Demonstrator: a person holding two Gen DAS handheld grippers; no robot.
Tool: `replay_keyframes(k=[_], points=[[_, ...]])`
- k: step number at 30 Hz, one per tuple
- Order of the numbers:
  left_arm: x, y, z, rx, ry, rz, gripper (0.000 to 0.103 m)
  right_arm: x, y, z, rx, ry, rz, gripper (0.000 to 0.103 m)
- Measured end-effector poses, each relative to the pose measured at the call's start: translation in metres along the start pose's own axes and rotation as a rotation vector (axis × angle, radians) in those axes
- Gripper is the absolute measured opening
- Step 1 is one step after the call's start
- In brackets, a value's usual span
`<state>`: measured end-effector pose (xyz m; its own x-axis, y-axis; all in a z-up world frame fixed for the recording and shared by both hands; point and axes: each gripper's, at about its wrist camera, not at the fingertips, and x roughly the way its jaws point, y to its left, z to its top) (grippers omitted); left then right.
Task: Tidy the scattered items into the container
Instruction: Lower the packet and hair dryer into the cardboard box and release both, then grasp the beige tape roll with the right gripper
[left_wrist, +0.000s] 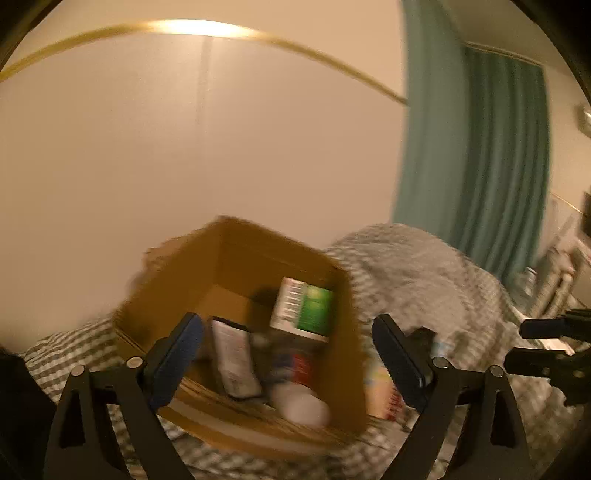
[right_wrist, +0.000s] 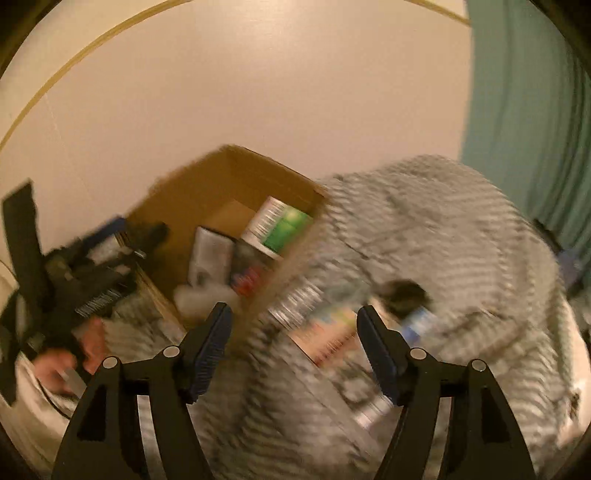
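We are looking down both wrist views, and both are badly blurred. In the left wrist view our left hand-held gripper (left_wrist: 286, 360) is spread wide with nothing between its blue pads, low in the frame over the open cardboard box (left_wrist: 177, 269). The box sits on a grey-and-white checked blanket (left_wrist: 413, 266) on the bed, against a plain cream wall (left_wrist: 184, 147), with a teal curtain (left_wrist: 498, 166) in the upper right. Inside the box we can see a green-and-white carton (left_wrist: 304, 308) leaning at the far right, a white flat packet (left_wrist: 234, 363) just left of centre, a red-and-blue item (left_wrist: 295, 363) beside it, and a pale rounded thing (left_wrist: 301, 404) at the near wall; we cannot tell what that is.

Over in the right wrist view, our right hand-held gripper (right_wrist: 293, 338) is also wide open and holding nothing. Between its fingers, on the blanket just right of the box, lies a colourful flat box (right_wrist: 325, 332). A small bottle with a dark cap (right_wrist: 410, 306) lies just beyond the right finger. The other hand-held gripper shows at centre left.
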<state>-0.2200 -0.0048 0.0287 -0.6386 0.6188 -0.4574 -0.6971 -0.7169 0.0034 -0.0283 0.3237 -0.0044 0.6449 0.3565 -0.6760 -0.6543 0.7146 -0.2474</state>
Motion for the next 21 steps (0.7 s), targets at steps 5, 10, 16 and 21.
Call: replay_keyframes(k=[5,10,16,21], points=[[-0.019,-0.06,-0.025,0.047,0.022,-0.114,0.103,-0.02,-0.047,-0.051,0.091,0.085,-0.105,0.071],[-0.017,-0.104,-0.06,0.125,0.007,-0.159,0.103,-0.022,-0.081,-0.089,0.184,0.117,-0.123,0.071],[0.026,-0.109,-0.113,0.186,0.079,-0.109,0.103,0.003,-0.096,-0.103,0.25,0.153,-0.087,0.071],[0.073,-0.096,-0.143,0.161,0.195,-0.067,0.103,0.027,-0.101,-0.094,0.238,0.189,-0.086,0.071]])
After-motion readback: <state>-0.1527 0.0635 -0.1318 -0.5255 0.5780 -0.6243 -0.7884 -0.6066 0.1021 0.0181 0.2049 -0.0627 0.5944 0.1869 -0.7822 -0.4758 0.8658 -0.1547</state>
